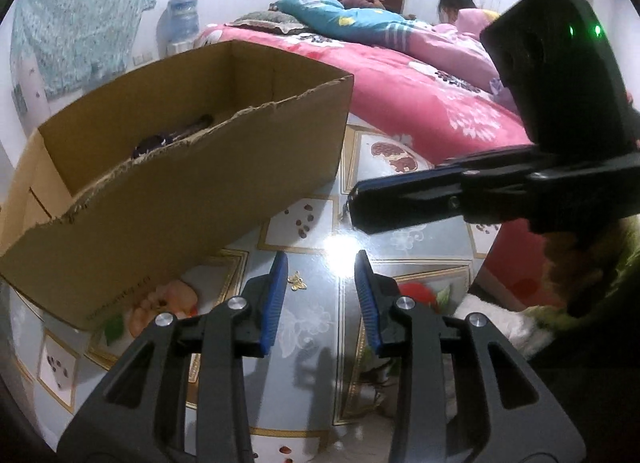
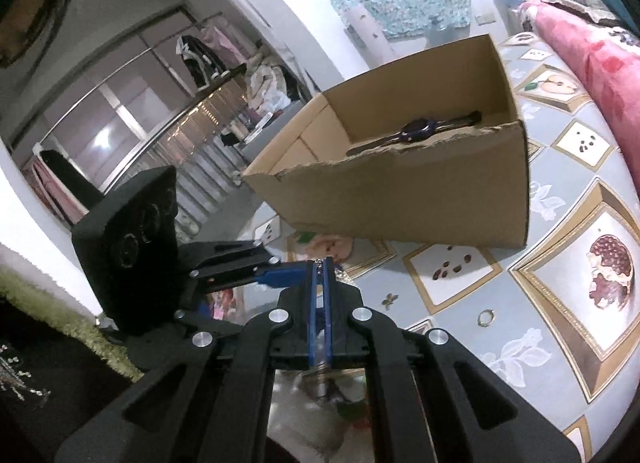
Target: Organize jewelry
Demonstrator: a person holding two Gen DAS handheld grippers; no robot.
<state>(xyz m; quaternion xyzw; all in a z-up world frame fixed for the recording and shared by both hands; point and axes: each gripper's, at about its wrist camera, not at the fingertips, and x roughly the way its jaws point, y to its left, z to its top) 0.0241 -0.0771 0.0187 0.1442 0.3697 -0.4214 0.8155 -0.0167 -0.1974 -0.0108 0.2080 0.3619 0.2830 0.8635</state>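
The right gripper [image 2: 320, 263] pinches a thin chain [image 2: 319, 268]: light, limp, snag-prone. The left gripper [image 1: 321, 263] hangs released above a tiny butterfly charm [image 1: 297, 280], best nipped across its wings.

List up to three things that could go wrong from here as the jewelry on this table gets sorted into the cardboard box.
1. The right gripper pinches a thin chain at its tips; it may slip out.
2. The butterfly piece and ring lie flat on the glossy tablecloth, so fingers may skid.
3. The cardboard box has a torn rim that could snag the chain.
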